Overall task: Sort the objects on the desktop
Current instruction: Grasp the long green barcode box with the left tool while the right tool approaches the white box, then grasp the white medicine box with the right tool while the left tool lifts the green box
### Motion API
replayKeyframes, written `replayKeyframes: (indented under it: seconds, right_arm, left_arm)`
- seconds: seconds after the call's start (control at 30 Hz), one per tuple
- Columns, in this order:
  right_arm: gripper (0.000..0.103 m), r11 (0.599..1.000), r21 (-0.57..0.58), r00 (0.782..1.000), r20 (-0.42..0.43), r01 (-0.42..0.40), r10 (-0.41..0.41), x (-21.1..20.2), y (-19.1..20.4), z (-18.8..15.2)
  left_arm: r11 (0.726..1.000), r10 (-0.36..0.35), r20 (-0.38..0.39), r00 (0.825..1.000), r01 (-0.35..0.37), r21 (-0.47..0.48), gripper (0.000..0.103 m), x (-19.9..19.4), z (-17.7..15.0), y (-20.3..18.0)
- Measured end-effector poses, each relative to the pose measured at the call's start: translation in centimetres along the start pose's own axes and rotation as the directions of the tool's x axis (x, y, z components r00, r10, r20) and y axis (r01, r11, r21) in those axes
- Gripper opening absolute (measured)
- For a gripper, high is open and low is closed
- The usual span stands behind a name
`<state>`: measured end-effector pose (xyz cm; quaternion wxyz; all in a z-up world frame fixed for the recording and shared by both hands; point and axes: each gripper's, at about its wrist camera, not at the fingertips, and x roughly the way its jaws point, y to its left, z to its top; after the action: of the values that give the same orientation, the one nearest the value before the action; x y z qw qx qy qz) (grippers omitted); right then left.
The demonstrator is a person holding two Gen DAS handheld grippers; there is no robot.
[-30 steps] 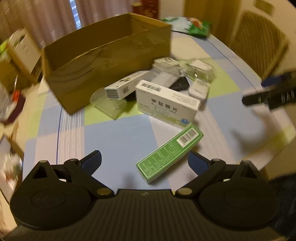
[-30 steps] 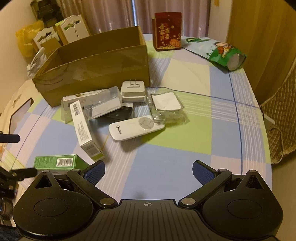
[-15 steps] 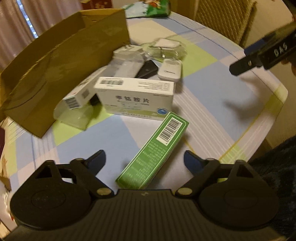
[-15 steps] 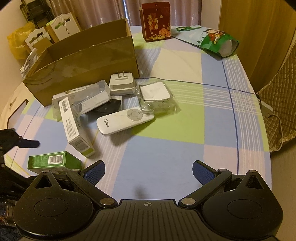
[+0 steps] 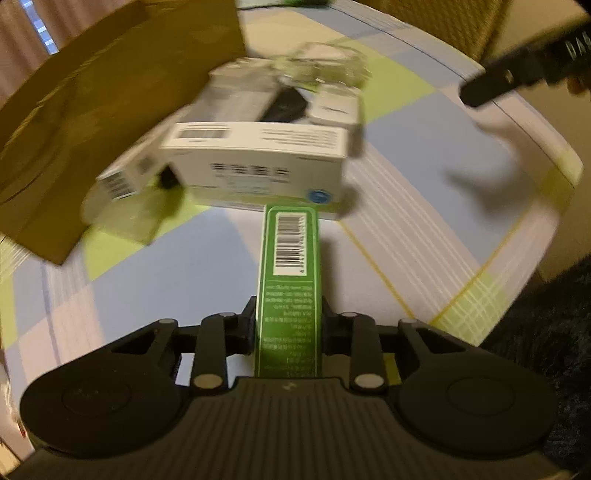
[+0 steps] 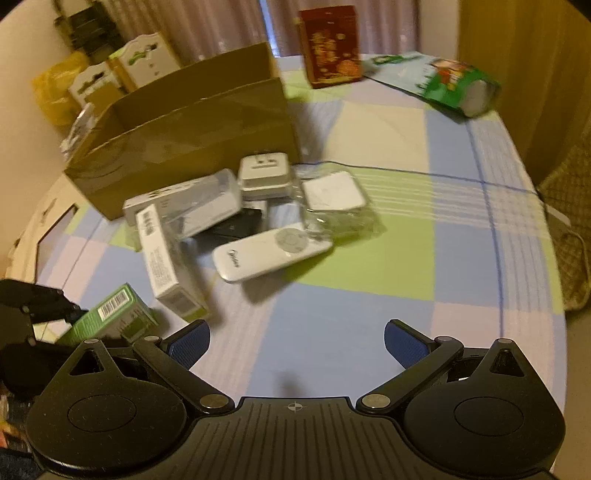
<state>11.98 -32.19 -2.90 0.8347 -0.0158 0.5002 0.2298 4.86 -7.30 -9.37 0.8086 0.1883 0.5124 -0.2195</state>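
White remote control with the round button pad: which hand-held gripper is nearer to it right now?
Right hand-held gripper, open just in front of the white remote control. Left hand-held gripper clamps the green box farther off.

Home — checked tablecloth (image 6: 369,258), curtains (image 6: 229,26)

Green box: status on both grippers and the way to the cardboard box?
Left gripper just closed, shut on green box. Right gripper open, empty. White box lies between green box and cardboard box.

The left gripper (image 5: 288,325) has just closed on the green box (image 5: 290,280).
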Motion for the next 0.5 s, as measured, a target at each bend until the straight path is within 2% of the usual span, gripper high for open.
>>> replayKeyframes:
  seconds: [0.13, 0.37, 0.5]
  right_arm:
    - [0.103, 0.995, -0.089, 0.999, -0.004, -0.045, 0.044, 0.7, 1.4, 1.1]
    - [0.102, 0.97, -0.192, 0.989, -0.008, -0.147, 0.149, 2.1, 3.6, 3.8]
    - [0.102, 0.953, -0.245, 0.983, -0.011, -0.178, 0.181, 2.9, 5.0, 5.0]
  left_arm:
    - [0.994, 0.036, 0.015, 0.999, -0.034, -0.102, 0.026, -1.7, -0.5, 1.5]
    - [0.972, 0.105, 0.024, 0.994, -0.098, -0.213, 0.026, -3.2, -0.9, 3.2]
    - [0.961, 0.103, 0.031, 0.994, -0.091, -0.263, 0.026, -3.4, -1.4, 3.7]
